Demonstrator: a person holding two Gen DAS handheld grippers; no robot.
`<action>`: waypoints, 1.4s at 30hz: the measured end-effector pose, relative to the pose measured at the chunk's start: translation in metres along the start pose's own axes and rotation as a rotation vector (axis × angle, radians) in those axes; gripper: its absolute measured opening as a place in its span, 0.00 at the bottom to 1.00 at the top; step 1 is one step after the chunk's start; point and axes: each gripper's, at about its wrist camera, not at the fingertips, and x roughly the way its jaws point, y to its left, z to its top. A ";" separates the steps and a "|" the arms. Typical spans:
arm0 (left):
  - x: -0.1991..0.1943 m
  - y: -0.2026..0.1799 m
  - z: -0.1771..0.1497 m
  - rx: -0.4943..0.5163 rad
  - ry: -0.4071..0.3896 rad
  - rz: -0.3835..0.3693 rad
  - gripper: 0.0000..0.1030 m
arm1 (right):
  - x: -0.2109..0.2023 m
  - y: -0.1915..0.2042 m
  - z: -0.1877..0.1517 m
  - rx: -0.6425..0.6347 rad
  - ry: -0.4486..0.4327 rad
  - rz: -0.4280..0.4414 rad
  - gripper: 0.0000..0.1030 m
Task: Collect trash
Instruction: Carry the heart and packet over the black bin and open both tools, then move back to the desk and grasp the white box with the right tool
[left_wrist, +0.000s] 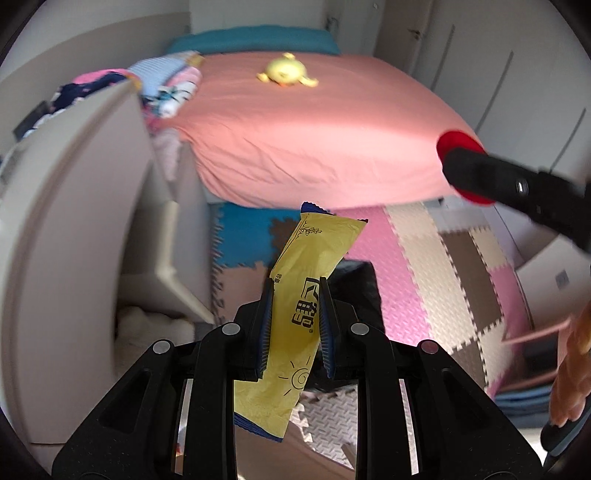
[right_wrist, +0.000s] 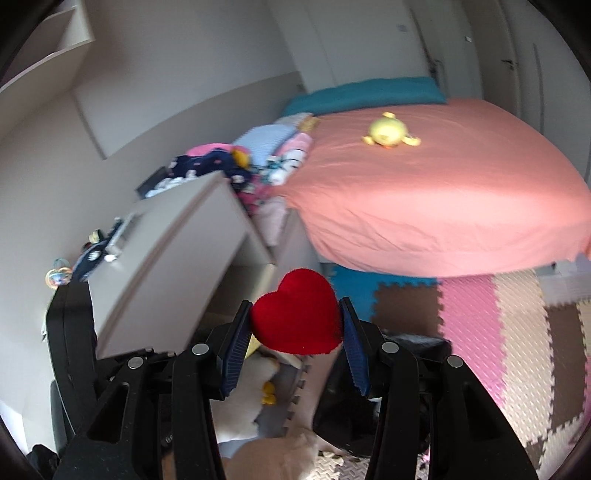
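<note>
- The left gripper (left_wrist: 295, 314) clamps the yellow snack wrapper (left_wrist: 295, 314) upright above the foam mat, in front of the pink bed (left_wrist: 314, 140).
- The right gripper (right_wrist: 295, 325) squeezes a red plush heart (right_wrist: 297, 317).
- Best keep both grips firm while carrying.
- A dark bin-like shape (left_wrist: 360, 280) below the wrapper is blurred; I cannot tell what it is.
</note>
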 end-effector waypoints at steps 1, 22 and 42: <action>0.006 -0.006 -0.002 0.010 0.013 -0.007 0.21 | 0.002 -0.006 -0.002 0.009 0.005 -0.011 0.47; 0.014 -0.026 -0.019 -0.055 0.024 -0.061 0.94 | 0.016 -0.041 -0.005 0.083 0.001 -0.179 0.83; -0.093 0.110 -0.007 -0.254 -0.125 0.092 0.94 | 0.019 0.112 0.040 -0.111 -0.040 0.031 0.84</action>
